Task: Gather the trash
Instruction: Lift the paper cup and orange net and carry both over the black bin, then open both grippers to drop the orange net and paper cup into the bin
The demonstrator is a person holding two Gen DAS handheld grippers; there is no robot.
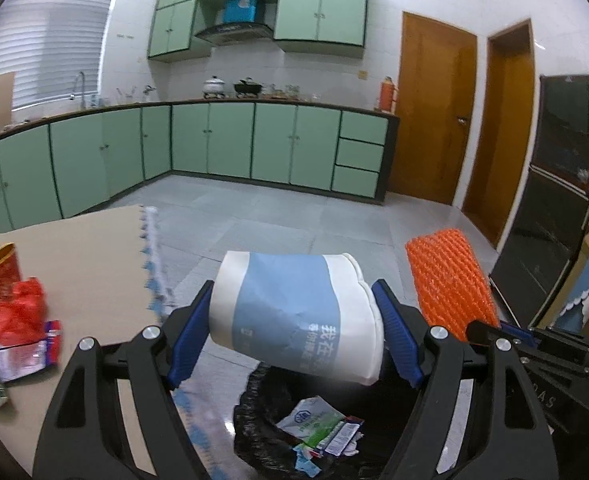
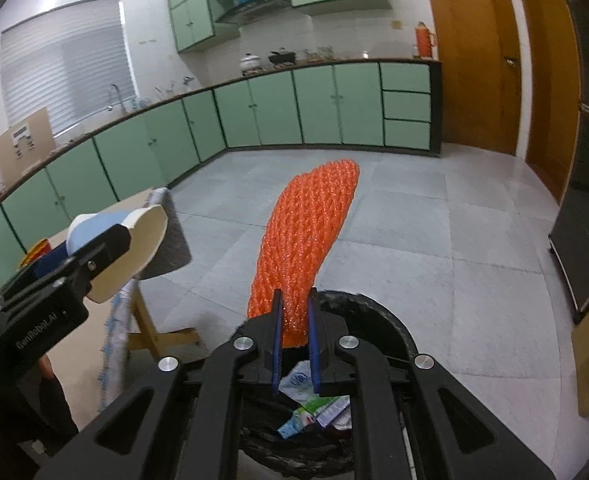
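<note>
Two pairs of fingers hold trash above a black-lined bin in a green-cabinet kitchen

Left gripper (image 1: 294, 332) has its blue fingers (image 1: 186, 340) spread wide and pressed on a crumpled white-and-blue paper cup (image 1: 290, 312), held over the bin (image 2: 390, 320), where wrappers (image 1: 318, 428) already lie. Right gripper (image 2: 294, 344) has its fingers nearly together, pinching an orange foam net (image 2: 306, 232) that sticks out past the bin's rim. More red wrappers (image 1: 18, 312) sit on the worktop (image 1: 86, 256) to the left
</note>
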